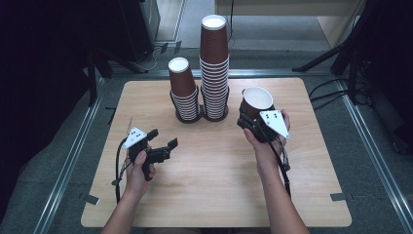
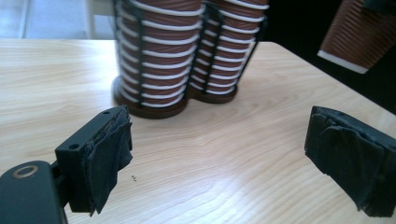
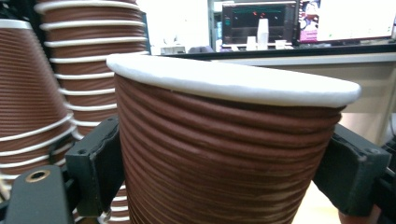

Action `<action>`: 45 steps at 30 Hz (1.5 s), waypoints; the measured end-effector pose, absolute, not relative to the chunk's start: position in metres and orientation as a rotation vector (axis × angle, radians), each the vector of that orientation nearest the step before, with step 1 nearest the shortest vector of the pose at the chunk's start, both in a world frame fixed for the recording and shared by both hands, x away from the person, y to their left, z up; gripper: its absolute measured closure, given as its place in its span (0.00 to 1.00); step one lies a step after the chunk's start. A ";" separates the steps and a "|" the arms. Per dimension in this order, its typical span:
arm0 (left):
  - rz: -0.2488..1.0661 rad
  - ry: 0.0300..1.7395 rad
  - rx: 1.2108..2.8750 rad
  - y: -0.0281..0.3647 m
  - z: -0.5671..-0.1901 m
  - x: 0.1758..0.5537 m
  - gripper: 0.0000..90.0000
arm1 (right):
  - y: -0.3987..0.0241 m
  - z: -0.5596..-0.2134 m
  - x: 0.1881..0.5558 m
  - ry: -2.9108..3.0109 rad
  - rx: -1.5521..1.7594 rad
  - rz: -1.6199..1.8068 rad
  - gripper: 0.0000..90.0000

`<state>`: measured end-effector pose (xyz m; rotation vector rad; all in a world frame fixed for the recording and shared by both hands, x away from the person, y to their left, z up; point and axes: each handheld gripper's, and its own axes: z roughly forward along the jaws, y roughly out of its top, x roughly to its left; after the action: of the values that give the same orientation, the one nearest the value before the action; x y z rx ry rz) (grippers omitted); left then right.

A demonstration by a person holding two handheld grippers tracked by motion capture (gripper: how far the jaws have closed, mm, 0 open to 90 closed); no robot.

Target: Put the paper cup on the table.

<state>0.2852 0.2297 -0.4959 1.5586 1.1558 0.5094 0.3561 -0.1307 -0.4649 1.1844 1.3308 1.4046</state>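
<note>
My right gripper is shut on a brown ribbed paper cup, held tilted above the table's right half with its white-rimmed wide end up. In the right gripper view both black jaws press the sides of the cup. Two upside-down stacks of the same cups stand in black wire holders at the back middle: a short stack and a tall stack. My left gripper hovers open over the table's left half with nothing between its padded jaws, which point toward the two stacks. The held cup hangs at the upper right.
The wooden table has bare room in front of the stacks and between the grippers. Metal rails run along both sides on the floor. Dark stands and cables sit beyond the far corners. A desk with monitors lies behind.
</note>
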 end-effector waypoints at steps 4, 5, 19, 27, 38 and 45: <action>0.560 1.186 1.560 0.238 -0.500 0.285 0.08 | -0.138 -0.467 0.369 1.339 1.169 1.389 0.15; 0.569 1.194 1.558 0.241 -0.501 0.285 0.08 | -0.139 -0.468 0.372 1.346 1.159 1.376 0.15; 0.653 1.308 1.538 0.278 -0.515 0.281 0.09 | -0.150 -0.476 0.404 1.314 1.173 1.302 0.15; 0.723 1.370 1.564 0.292 -0.531 0.279 0.09 | -0.154 -0.481 0.417 1.313 1.142 1.235 0.15; 0.808 1.368 1.529 0.298 -0.544 0.275 0.09 | -0.164 -0.500 0.442 1.332 1.157 1.173 0.15; 0.780 1.363 1.510 0.300 -0.546 0.274 0.09 | -0.169 -0.515 0.454 1.344 1.210 1.162 0.15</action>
<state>0.2744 0.2997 -0.5464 1.5104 1.3634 0.7795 0.4544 -0.1692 -0.5149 1.2100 1.3436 1.1624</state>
